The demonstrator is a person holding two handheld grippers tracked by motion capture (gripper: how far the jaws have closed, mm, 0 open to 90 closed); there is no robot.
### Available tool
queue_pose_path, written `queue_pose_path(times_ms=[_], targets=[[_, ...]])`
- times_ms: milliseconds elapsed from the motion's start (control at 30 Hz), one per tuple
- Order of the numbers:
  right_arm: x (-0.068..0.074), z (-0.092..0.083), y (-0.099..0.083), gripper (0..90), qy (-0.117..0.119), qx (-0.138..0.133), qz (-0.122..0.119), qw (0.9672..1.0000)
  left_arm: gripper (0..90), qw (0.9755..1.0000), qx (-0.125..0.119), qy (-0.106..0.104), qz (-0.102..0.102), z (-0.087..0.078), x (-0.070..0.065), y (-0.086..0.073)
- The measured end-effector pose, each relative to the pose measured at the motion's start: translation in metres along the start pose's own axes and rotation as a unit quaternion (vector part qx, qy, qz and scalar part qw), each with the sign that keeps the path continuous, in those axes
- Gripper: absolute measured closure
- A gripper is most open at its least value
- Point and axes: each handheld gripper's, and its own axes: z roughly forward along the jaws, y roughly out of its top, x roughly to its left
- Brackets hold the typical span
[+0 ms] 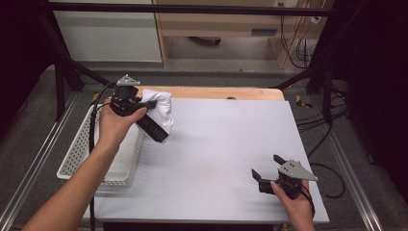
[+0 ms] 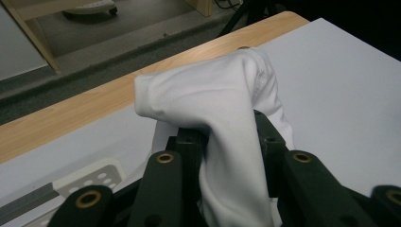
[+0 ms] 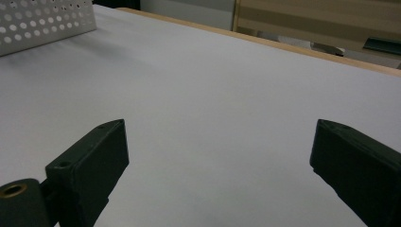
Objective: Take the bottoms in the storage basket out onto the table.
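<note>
We have the left tongs (image 1: 153, 111) clamped on a white cloth (image 1: 161, 111), and in the left gripper view the fabric (image 2: 222, 123) bunches up between the two black jaws and drapes forward over them. We're holding it at the far left of the bench (image 1: 216, 144), just beside the white perforated basket (image 1: 77, 154), with the cloth's lower edge near the grey surface; whether it touches we cannot tell. Our left hand (image 1: 115, 125) wraps the gripper body from below. Over on the near right, the right tongs (image 1: 266, 166) sit low over bare bench, jaws spread wide with nothing between them. In the right gripper view the basket's wall (image 3: 42, 21) shows at upper left.
</note>
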Motion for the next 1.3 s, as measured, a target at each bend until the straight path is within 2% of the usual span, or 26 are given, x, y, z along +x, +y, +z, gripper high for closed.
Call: queue_pose_path(times_ms=[667, 933, 1300], targets=[[-0.001, 0.001, -0.001, 5.6, -0.002, 0.002, -0.003, 1.0000, 69.3, 0.9999, -0.002, -0.010, 0.010, 0.014, -0.015, 0.004], [-0.001, 0.001, -0.001, 5.6, -0.002, 0.003, -0.002, 1.0000, 69.3, 0.9996, -0.002, -0.019, 0.019, 0.017, -0.025, 0.006], [-0.002, 0.001, -0.001, 5.5, -0.001, 0.004, -0.002, 1.0000, 69.3, 0.9991, 0.008, -0.033, 0.025, 0.034, -0.041, 0.002]])
